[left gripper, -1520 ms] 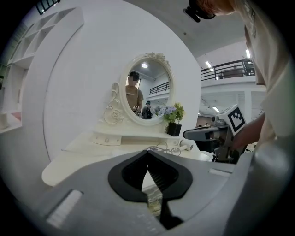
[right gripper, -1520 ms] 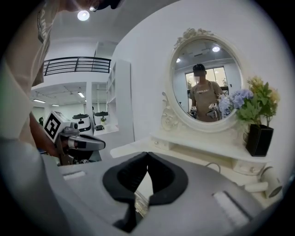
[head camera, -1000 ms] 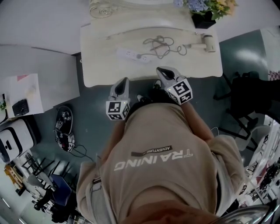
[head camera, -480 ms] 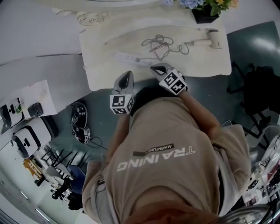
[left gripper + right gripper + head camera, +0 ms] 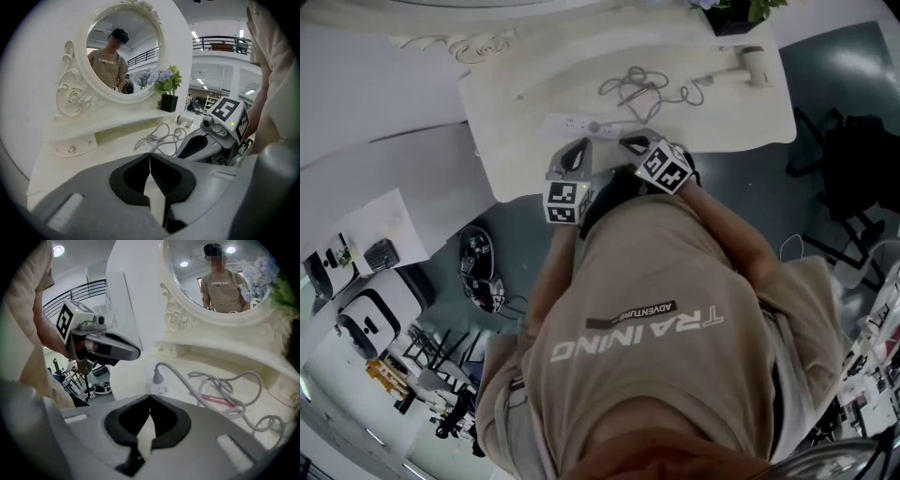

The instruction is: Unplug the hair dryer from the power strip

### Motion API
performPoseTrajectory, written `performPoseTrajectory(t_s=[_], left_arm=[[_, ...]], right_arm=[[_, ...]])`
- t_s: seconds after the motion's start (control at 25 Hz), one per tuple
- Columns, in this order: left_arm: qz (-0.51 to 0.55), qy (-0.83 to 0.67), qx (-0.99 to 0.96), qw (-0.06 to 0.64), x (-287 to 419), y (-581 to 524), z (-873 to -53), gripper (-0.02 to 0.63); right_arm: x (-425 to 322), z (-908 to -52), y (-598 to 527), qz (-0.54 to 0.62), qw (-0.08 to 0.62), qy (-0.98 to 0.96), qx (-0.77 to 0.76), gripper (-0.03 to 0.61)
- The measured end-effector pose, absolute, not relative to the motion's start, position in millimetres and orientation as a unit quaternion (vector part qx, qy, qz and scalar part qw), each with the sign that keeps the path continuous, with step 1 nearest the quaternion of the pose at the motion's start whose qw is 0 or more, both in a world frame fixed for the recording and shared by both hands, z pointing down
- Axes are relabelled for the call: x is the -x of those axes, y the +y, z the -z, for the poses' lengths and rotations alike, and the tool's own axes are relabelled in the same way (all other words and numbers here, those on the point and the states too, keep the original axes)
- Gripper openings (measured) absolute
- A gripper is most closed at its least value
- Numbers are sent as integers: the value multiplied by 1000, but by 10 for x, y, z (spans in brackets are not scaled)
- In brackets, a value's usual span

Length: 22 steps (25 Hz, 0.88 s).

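Observation:
The white power strip [image 5: 567, 123] lies near the front edge of the white vanity table [image 5: 516, 159]. A grey plug [image 5: 158, 376] stands in the power strip [image 5: 163, 391], and its grey cable [image 5: 636, 89] coils back to the white hair dryer [image 5: 753, 66] at the far right. My left gripper [image 5: 579, 145] hovers over the table's front edge just short of the strip, jaws shut and empty. Beside it on the right, my right gripper [image 5: 628, 142] is shut and empty too, pointing at the plug. The left gripper [image 5: 150, 154] view shows the cable [image 5: 159, 136] ahead.
An oval mirror [image 5: 123, 51] in an ornate frame backs the table, with a flower pot [image 5: 168, 102] on its shelf. A thin red object [image 5: 218, 400] lies under the cable. Shoes [image 5: 478, 272] sit on the floor at left; a black chair [image 5: 853, 178] stands right.
Both grippers have moved forward and down towards the table's front edge and the power strip. Both jaws stayed shut.

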<state>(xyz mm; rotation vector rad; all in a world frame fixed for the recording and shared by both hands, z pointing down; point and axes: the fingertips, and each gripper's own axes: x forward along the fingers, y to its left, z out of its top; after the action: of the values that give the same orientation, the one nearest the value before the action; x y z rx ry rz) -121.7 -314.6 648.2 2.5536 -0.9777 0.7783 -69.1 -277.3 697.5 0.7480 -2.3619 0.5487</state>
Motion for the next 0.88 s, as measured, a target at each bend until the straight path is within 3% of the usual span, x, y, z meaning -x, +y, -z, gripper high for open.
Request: performPoseTrajectory(t_s=[0.28,0.36,0.4,0.88], left_arm=[[-292,-268,-909,128,1140,-3209,-6669,16],[-306,-249,-911,119,1121,-3230,-6739,130],[-313,-240,-912,113,1110,-3237,-6768,144],[-358,-133,-923,53,967,-3425,-6982,143]], right_arm=[[757,-7018,-2918,-219,312,-868,-318,3],[778,-7044,-2962,-224,312,-862,-331,3],[787,-7048,-2984,-226,310,-859,-338,3],[837,-7147,-3158,-233,321,-830,-391,3]])
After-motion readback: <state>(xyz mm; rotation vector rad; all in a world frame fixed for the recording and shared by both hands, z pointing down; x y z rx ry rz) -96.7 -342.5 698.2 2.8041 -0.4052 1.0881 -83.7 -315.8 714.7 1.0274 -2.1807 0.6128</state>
